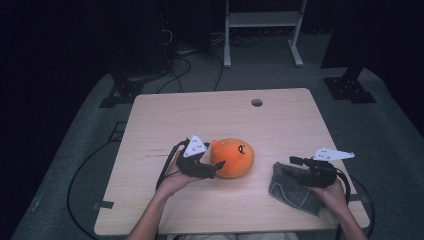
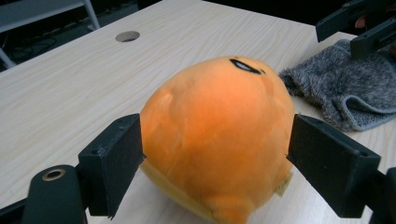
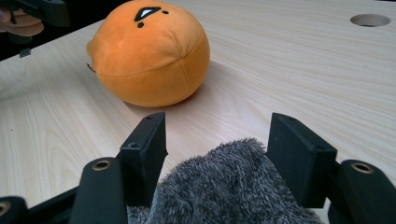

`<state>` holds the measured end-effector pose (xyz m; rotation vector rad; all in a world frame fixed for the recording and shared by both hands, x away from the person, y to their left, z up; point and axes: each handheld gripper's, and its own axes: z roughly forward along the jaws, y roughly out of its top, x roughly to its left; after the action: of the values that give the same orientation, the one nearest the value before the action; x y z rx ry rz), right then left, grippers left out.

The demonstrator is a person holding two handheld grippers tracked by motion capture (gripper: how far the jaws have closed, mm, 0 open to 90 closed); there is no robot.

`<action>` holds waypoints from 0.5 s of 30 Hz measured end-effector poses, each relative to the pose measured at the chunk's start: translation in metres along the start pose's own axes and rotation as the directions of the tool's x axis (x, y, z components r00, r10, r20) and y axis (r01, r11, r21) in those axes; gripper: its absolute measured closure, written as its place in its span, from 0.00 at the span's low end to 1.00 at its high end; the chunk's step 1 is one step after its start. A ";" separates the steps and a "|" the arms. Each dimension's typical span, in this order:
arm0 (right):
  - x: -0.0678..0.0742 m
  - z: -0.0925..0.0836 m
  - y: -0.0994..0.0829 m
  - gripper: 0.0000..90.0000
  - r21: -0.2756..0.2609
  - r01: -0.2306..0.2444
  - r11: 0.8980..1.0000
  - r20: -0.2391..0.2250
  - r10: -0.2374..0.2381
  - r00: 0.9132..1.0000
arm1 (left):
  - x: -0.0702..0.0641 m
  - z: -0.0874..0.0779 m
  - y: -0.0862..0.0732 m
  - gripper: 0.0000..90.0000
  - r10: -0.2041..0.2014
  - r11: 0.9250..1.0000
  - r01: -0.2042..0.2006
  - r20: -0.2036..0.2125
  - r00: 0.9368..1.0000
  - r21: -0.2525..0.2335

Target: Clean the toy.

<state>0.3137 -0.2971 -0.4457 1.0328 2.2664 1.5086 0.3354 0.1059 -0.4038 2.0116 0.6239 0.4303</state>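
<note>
High view: orange plush [image 1: 233, 157] lying level, face up, between released left tool [image 1: 216, 169] prongs.

Grey cloth [image 3: 224, 186] cut off by bottom edge.

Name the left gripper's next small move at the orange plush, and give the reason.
Probably close the left gripper on the plush. Its jaws stand open on either side of the toy with hardly a gap, and the plush rests on the table, so a squeeze should take hold.
</note>
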 end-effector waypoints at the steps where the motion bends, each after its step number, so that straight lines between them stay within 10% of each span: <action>1: 0.000 0.000 0.000 0.40 0.002 0.001 1.000 0.001 -0.001 1.000 | 0.000 -0.002 -0.002 0.19 -0.001 1.000 0.001 -0.002 1.000 0.006; 15: -0.001 -0.003 -0.001 0.40 0.001 0.002 1.000 0.008 -0.002 1.000 | 0.000 -0.018 -0.038 0.17 -0.044 0.999 0.045 -0.036 0.998 0.027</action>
<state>0.3120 -0.3000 -0.4454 1.0344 2.2625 1.5000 0.3161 0.1342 -0.4277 2.0161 0.6990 0.4337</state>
